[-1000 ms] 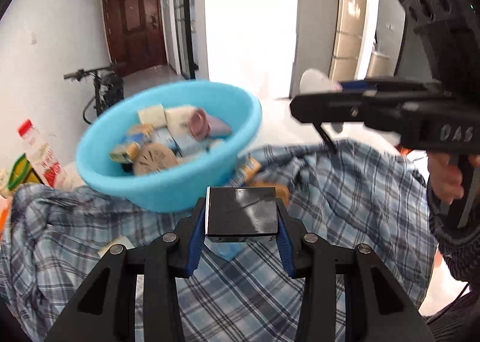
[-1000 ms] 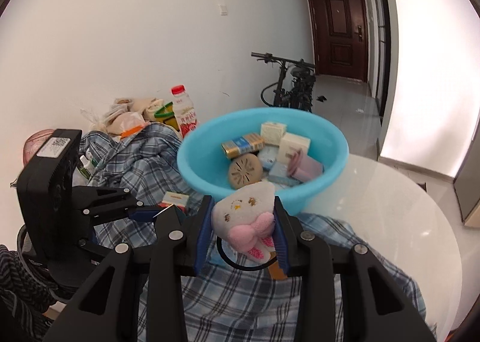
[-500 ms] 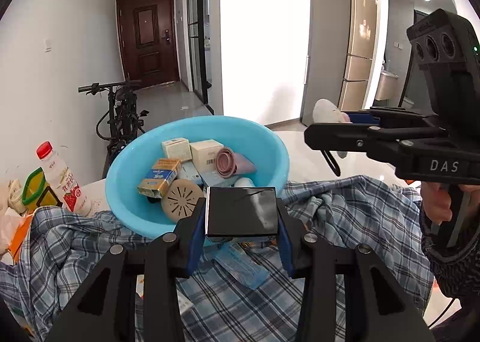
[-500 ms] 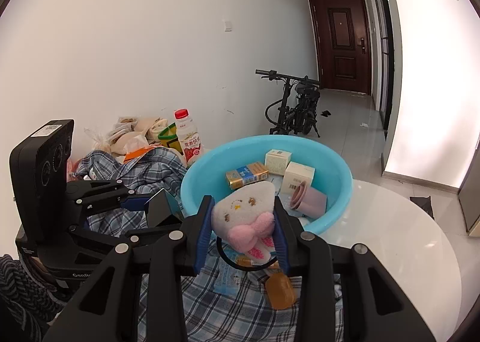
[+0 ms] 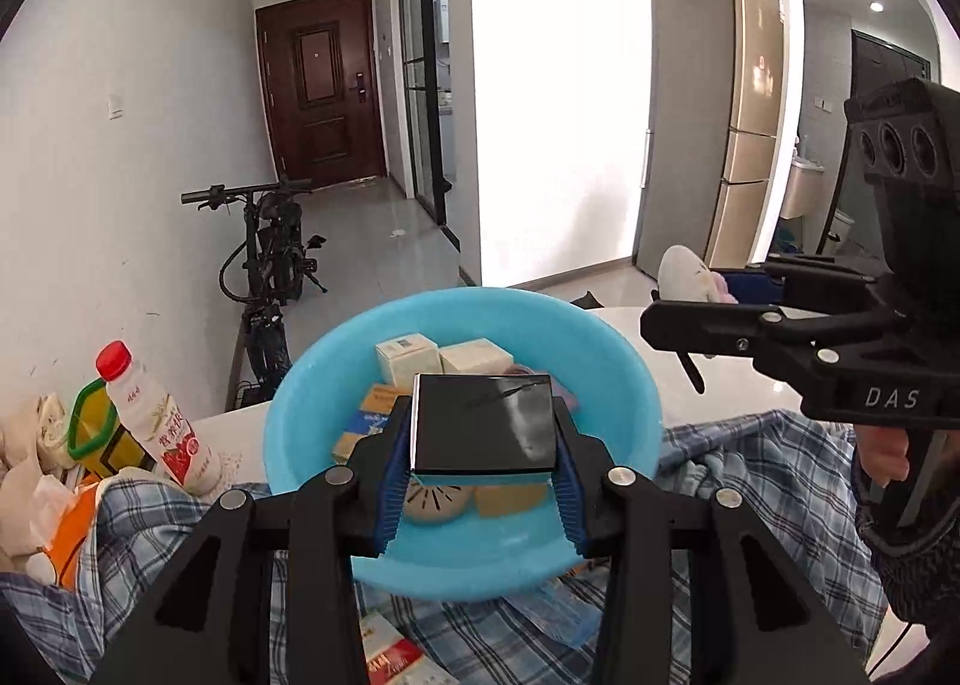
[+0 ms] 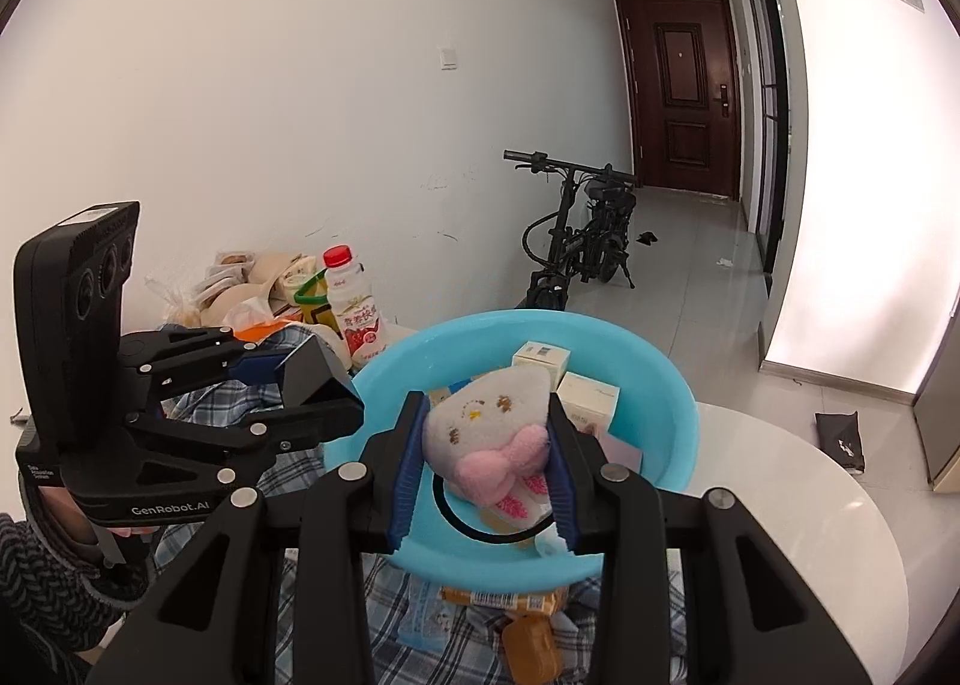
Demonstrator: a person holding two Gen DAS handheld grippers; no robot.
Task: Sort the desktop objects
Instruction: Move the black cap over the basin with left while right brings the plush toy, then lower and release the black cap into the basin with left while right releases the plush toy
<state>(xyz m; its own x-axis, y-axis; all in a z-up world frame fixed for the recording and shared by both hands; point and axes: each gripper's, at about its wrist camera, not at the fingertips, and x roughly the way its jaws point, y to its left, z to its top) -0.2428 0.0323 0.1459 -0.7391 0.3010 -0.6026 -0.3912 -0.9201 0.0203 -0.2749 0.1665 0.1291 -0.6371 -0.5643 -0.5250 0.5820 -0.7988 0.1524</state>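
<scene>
- Presently we note the left gripper point(image 5: 483, 433) clamped on a black box point(image 5: 483, 424), its glossy face towards us, pressed by both blue pads.
- Beyond and below those fingers sits the blue basin point(image 5: 606, 361), holding small cartons point(image 5: 407, 353) and a round vented disc point(image 5: 435, 500) (partly hidden by the box).
- We find the right gripper point(image 6: 486, 454) closed on a plush toy point(image 6: 489, 436), grey with a pink bow; a black ring point(image 6: 456, 517) hangs under it.
- The basin point(image 6: 654, 385) lies directly ahead of the right fingers too.
- Under both tools spreads a plaid cloth point(image 5: 738, 445); a red-capped bottle point(image 5: 159, 421) stands left of the left gripper.
</scene>
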